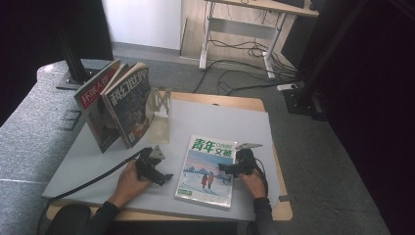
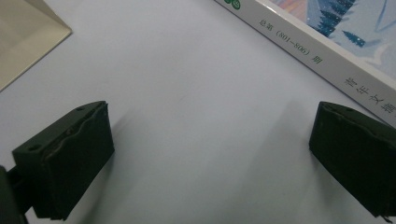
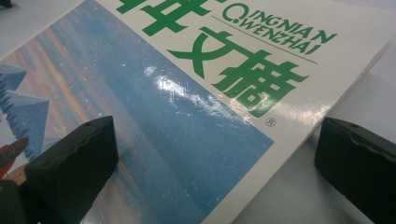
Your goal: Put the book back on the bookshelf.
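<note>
Magazine [image 1: 208, 171] flat between left tool [image 1: 164, 177] and right tool [image 1: 224, 168], both agape

On the flat-lying magazine with a blue winter landscape cover [image 3: 154, 116], the green title 青年文摘 is printed large, with "QINGNIAN WENZHAI" in green Latin capitals above it and a small ® mark beneath. Along its white spine [image 2: 299, 51], "总第 (801–806) 期" can be read. On the upright dark-covered magazine [image 1: 128, 105], 科幻世界 is shown in white characters. On the upright red-topped magazine [image 1: 95, 98], white characters are seen but cannot be read surely.
</note>
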### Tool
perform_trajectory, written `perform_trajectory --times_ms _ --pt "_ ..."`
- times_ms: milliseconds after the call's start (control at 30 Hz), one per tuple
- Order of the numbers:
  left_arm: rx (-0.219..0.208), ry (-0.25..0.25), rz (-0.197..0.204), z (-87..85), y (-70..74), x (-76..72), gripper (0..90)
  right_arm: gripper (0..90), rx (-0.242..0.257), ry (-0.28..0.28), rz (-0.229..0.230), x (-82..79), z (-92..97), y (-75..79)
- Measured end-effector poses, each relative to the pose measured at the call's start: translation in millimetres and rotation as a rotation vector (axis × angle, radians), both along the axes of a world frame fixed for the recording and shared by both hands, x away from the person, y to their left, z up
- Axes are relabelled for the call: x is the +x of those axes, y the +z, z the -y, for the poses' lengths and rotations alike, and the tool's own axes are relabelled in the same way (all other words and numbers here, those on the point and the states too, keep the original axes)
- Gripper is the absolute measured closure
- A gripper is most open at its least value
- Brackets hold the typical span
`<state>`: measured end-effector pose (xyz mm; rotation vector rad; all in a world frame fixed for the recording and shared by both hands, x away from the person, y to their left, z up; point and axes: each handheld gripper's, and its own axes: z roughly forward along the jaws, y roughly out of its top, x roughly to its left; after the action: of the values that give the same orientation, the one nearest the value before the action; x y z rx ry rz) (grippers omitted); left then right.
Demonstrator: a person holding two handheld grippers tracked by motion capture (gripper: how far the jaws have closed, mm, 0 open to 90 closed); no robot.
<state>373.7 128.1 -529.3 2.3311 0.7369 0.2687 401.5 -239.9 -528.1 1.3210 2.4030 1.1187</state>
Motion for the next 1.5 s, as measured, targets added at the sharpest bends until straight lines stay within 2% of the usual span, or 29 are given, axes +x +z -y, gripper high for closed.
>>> perform_trajectory --times_ms 233,433,733,933,1067,1100,1133,1300,1500 --pt "0.001 0.000 0.000 0.0 0.0 0.1 0.0 0.9 -0.004 0.021 0.004 -0.4 0.0 1.4" --pt "0.000 0.000 0.000 0.0 0.0 0.1 0.0 0.8 -0.051 0.048 0.034 -3.4 -6.6 5.8" --pt "0.000 -0.001 0.000 0.0 0.0 0.0 0.0 2.1 -0.044 0.067 0.025 -6.5 -5.8 8.7" --pt "0.001 0.000 0.000 0.0 0.0 0.0 0.0 4.3 -0.040 0.087 -0.017 -10.8 -2.4 10.2" --pt "0.001 -0.001 0.000 0.0 0.0 0.0 0.0 7.0 -0.020 0.056 -0.043 -8.0 1.7 9.6" --pt "0.000 0.000 0.000 0.0 0.0 0.0 0.0 5.8 -0.035 0.045 -0.036 -6.6 1.9 7.9" --pt "0.001 -0.001 0.000 0.0 0.0 0.0 0.0 4.8 -0.025 0.041 -0.043 -5.4 2.2 6.7" --pt "0.001 -0.001 0.000 -0.1 0.0 0.0 0.0 4.5 -0.018 0.059 -0.022 -5.6 0.6 7.9" --pt "0.001 -0.001 0.000 -0.1 0.0 0.1 0.0 3.8 -0.043 0.082 -0.008 -5.9 -3.5 10.6"
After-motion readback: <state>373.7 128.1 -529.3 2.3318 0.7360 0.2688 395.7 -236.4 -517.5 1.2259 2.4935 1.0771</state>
